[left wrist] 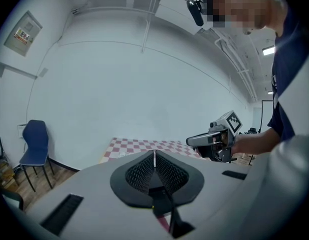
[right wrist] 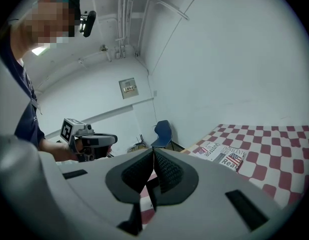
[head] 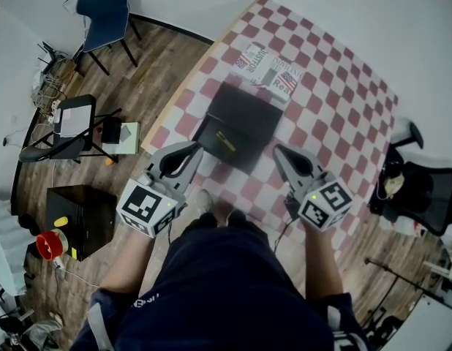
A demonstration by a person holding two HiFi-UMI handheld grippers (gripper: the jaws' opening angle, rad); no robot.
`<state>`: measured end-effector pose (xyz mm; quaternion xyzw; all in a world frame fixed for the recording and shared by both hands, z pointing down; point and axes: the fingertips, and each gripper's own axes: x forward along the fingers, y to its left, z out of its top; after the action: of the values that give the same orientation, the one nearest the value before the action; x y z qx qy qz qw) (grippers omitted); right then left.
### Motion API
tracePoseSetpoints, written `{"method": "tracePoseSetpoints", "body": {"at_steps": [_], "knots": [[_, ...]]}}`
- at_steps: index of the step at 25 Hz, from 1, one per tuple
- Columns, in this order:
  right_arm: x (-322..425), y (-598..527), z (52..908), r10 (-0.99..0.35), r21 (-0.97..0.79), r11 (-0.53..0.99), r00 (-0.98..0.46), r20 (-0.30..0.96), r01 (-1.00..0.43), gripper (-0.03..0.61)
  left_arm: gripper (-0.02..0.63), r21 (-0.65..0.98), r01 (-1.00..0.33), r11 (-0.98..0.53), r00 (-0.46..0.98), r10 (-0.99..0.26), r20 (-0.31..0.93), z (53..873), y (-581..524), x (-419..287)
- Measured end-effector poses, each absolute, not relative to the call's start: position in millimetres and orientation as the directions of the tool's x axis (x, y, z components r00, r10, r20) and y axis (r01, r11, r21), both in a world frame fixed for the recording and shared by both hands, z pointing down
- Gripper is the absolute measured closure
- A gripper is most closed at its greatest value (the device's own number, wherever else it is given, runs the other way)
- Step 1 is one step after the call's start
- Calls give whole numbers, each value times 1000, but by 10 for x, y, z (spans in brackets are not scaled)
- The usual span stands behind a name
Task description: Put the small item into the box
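Observation:
A black box [head: 237, 126] lies on the red-and-white checkered table [head: 321, 108], with a thin yellow-green mark [head: 226, 139] on its near part; I cannot tell what that mark is. No small item shows clearly. My left gripper [head: 194, 149] hovers at the box's near left corner, jaws pressed together and empty [left wrist: 154, 156]. My right gripper [head: 279, 151] hangs off the box's near right corner, also shut on nothing [right wrist: 153, 156]. Both are tipped upward, so their views show mostly wall, and each sees the other: the right gripper [left wrist: 217, 139], the left gripper [right wrist: 87, 141].
Printed papers [head: 266, 68] lie beyond the box, also seen as papers [right wrist: 222, 154]. On the wooden floor to the left stand a blue chair [head: 103, 6], a folding stand with papers [head: 72, 119] and a black case [head: 80, 218]. An office chair [head: 412, 181] sits to the right.

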<state>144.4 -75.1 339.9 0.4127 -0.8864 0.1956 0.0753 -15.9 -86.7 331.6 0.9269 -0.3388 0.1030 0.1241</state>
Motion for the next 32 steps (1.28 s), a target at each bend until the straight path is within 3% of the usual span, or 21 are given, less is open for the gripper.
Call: {"method": "tracePoseSetpoints", "body": {"at_steps": [32], "knots": [[1283,-741,3582,-631,-289,635,-697,341,-716,561,575,180,-653,-735,751,-600,275,3363,-882,-41]]}}
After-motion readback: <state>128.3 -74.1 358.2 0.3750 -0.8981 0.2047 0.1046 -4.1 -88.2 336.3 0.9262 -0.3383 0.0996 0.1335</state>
